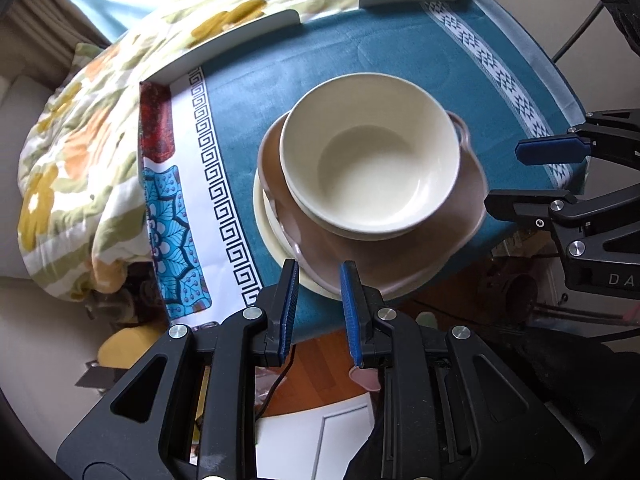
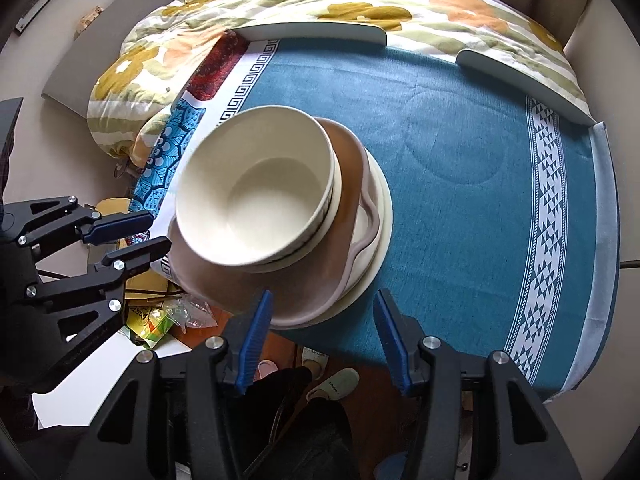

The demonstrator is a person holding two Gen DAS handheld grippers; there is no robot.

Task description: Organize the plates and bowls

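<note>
A cream bowl (image 1: 368, 160) (image 2: 256, 188) tops a stack, nested in a second bowl. Under them lie a brown wavy-rimmed plate (image 1: 452, 216) (image 2: 348, 160) and a cream plate (image 1: 268, 228) (image 2: 384, 208). The stack rests near the front edge of the teal-clothed table (image 1: 320, 60) (image 2: 460, 200). My left gripper (image 1: 319, 264) (image 2: 159, 229) hovers above the stack's near rim. Its jaws are almost together and hold nothing. My right gripper (image 2: 324, 294) (image 1: 506, 176) hangs above the other side of the stack. It stands open with nothing gripped.
White raised rails (image 1: 240, 36) (image 2: 312, 30) line the table's far edge. A floral quilt (image 1: 80, 140) (image 2: 160, 48) lies behind and beside the table. Below the front edge are wooden floor, slippers (image 2: 332, 384) and snack packets (image 2: 160, 320).
</note>
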